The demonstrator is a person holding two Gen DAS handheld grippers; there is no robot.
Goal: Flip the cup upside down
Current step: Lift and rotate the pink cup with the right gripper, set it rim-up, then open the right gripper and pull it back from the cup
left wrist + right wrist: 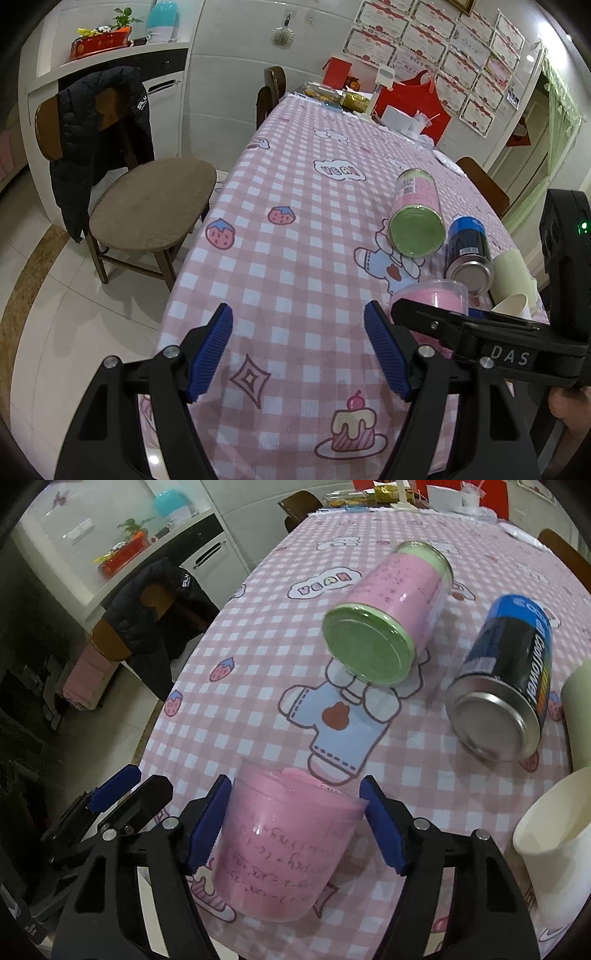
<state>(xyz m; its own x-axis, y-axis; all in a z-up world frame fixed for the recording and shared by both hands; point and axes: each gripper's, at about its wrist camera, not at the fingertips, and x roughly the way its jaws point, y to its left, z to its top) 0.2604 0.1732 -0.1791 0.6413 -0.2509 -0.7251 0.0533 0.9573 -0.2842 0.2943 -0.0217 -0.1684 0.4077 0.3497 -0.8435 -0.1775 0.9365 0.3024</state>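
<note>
A clear plastic cup [284,843] with a pink inner sleeve and black writing stands mouth up on the pink checked tablecloth, between the fingers of my right gripper [295,823]. The jaws are open; the left pad [207,823] is at the cup's wall and the right pad [384,827] stands clear of it. In the left wrist view the cup [432,295] sits partly behind the right gripper's black body. My left gripper [299,354] is open and empty over bare cloth, left of the cup.
A pink can with a green end [384,624] and a blue can [506,679] lie on their sides beyond the cup. Two white paper cups [554,853] stand at right. The table edge [162,716] runs at left, with a chair [147,206] and jacket beside it.
</note>
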